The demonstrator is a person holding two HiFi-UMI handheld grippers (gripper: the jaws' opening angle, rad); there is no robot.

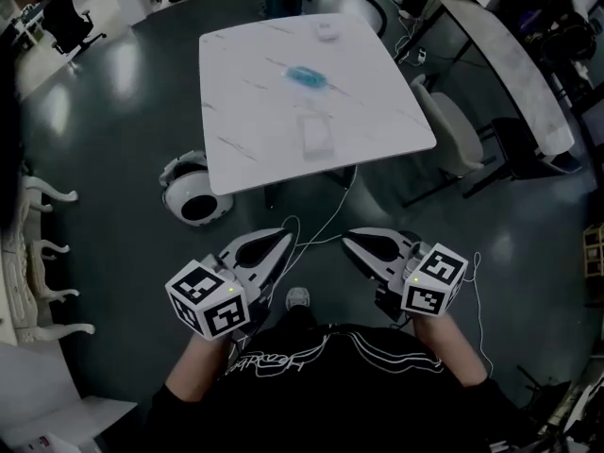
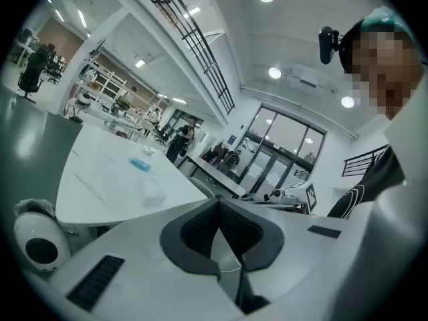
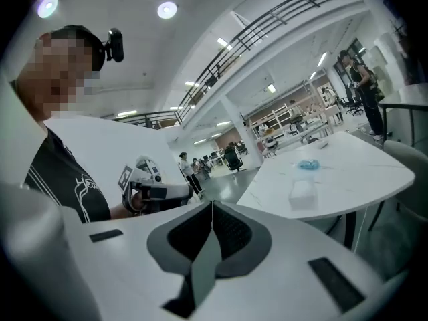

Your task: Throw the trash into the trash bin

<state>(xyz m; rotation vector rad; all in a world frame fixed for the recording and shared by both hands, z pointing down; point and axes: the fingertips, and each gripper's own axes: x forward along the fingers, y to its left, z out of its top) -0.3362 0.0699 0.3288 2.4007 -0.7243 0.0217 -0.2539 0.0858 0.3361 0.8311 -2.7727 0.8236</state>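
The person is standing back from the table (image 1: 245, 111), holding the left gripper (image 1: 280, 242) and right gripper (image 1: 352, 243) low, both clenched on nothing. The trash, a blue wrapper (image 1: 307, 76) and a white packet (image 1: 316, 135), is lying on the tabletop, well apart from them. The pickup is not yet begun; the next move probably calls for reaching in, opening one gripper over a piece, then carrying it to what looks like the round white bin (image 1: 193, 192) beside the table.

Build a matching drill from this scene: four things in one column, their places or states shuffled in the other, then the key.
1 blue wrapper
2 round white bin
3 chair
4 left gripper

A on the floor, left of the table
B shut, nothing between its jaws
C on the table
D at the table's right edge

Pairs: 1-C, 2-A, 3-D, 4-B
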